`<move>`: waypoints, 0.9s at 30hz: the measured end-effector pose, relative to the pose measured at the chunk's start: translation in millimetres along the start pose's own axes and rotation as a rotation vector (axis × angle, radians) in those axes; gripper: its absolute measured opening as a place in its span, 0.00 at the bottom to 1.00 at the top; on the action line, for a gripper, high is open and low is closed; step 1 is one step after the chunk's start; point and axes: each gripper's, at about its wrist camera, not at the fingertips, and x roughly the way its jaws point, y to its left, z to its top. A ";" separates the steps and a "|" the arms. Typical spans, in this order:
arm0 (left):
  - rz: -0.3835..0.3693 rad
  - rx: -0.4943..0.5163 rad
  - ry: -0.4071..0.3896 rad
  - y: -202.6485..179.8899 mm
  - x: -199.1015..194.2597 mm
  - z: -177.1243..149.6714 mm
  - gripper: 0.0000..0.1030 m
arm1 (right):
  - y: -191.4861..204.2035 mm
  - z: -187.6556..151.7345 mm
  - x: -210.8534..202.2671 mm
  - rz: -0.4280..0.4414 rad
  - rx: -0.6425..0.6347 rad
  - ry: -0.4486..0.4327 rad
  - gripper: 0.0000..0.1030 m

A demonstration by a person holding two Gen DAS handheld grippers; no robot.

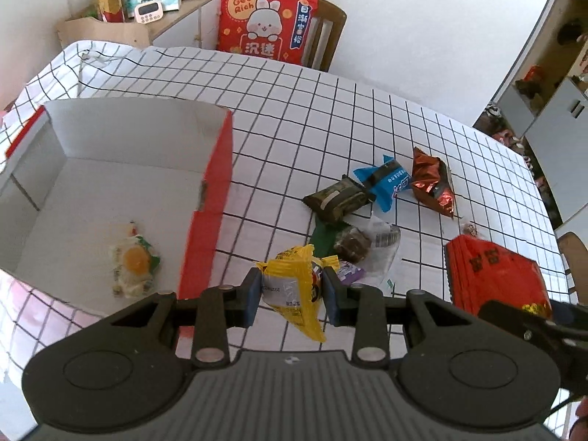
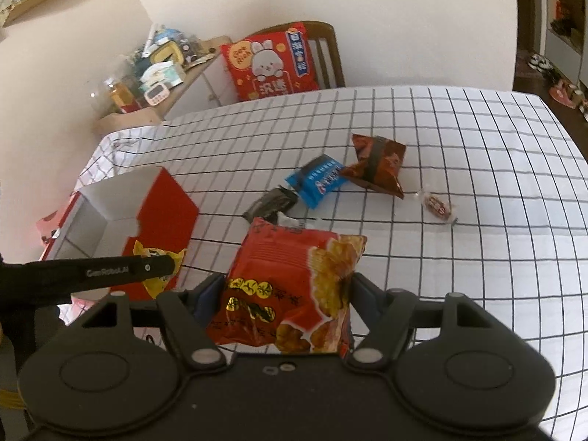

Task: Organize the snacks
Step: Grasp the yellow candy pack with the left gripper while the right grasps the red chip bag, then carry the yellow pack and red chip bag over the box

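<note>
We see the yellow snack packet (image 1: pixel 294 290) pinched between the jaws of the left gripper (image 1: pixel 292 296), held above the bench (image 1: pixel 422 125) just right of the red-sided box (image 1: pixel 211 191). That box stands open at the near left, white inside, with one pale wrapped snack (image 1: pixel 134 262) showing an orange centre lying on its floor.

The right gripper (image 2: pixel 286 294) has its jaws pressed onto the red chip bag (image 2: pixel 290 286), which fills the gap between them and is held up near the camera. In the left wrist view the same bag shows at the near right edge.

Beyond the yellow packet a small heap lies on the checked cloth: a clear-wrapped dark cake (image 1: pixel 352 244) with a green wrapper end, a small purple sweet (image 1: pixel 349 272) just beside it, then a dark green packet (image 1: pixel 338 198) touching a blue packet (image 1: pixel 389 182). Right of the blue one sits a shiny brown-red packet (image 1: pixel 433 182), close to it. Farther right a small twisted candy (image 2: pixel 437 205) lies alone, apart from the rest.

At the far edge of the bench a wooden chair (image 1: pixel 329 33) carries a red rabbit cushion (image 1: pixel 266 24). To its left a low shelf (image 1: pixel 110 31) holds a jar, a tissue pack and a pink timer (image 1: pixel 147 13).
</note>
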 end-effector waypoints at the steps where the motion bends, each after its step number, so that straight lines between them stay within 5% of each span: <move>1: -0.001 0.002 -0.004 3.4 -4.6 0.2 0.33 | 4.2 1.3 -1.9 0.005 -0.011 -0.002 0.70; 27: 0.099 -0.083 -0.100 136.4 -60.7 24.2 0.33 | 168.1 33.5 35.5 0.146 -0.271 0.019 0.70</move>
